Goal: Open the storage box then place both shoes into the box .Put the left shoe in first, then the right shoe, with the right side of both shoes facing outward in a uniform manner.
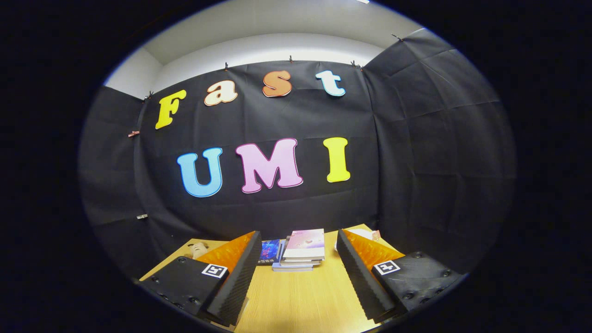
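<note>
Most of the wooden table is cut off: only a wedge of its top shows in the lower middle of the frame, and the two fingers cover its left and right parts. The gripper is spread wide with nothing between its fingers but bare tabletop. Just beyond the fingertips, at the far edge of the table, lies a stack of books with a pale pink cover on top; a dark blue book leans against its left side, partly hidden by the left finger. Further left, behind that finger, a small beige thing peeks out, too small to identify. Behind the right finger a white, flat thing shows as a sliver, its shape hidden. Neither the storage box nor the shoes can be made out here. The black cloth wall fills the centre and upper frame behind the table.
</note>
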Action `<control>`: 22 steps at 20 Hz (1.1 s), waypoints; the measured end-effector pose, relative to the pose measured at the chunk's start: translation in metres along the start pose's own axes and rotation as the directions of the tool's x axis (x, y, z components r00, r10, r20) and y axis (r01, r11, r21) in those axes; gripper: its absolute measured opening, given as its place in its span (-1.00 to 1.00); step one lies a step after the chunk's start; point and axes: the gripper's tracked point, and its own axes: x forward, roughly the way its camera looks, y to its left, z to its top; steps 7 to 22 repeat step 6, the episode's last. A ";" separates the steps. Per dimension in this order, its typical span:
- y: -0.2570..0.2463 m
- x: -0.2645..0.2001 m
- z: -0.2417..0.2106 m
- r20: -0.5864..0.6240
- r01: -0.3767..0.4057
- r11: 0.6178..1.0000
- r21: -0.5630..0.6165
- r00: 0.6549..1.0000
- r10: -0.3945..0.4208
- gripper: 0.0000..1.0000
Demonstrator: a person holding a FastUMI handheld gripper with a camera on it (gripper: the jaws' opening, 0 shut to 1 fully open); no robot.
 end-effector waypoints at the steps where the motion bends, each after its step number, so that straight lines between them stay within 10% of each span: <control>1: 0.003 0.002 0.001 0.006 0.007 1.000 -0.010 1.000 -0.007 0.97; 22: 0.022 0.016 -0.004 0.025 0.009 0.999 -0.033 1.000 -0.008 0.97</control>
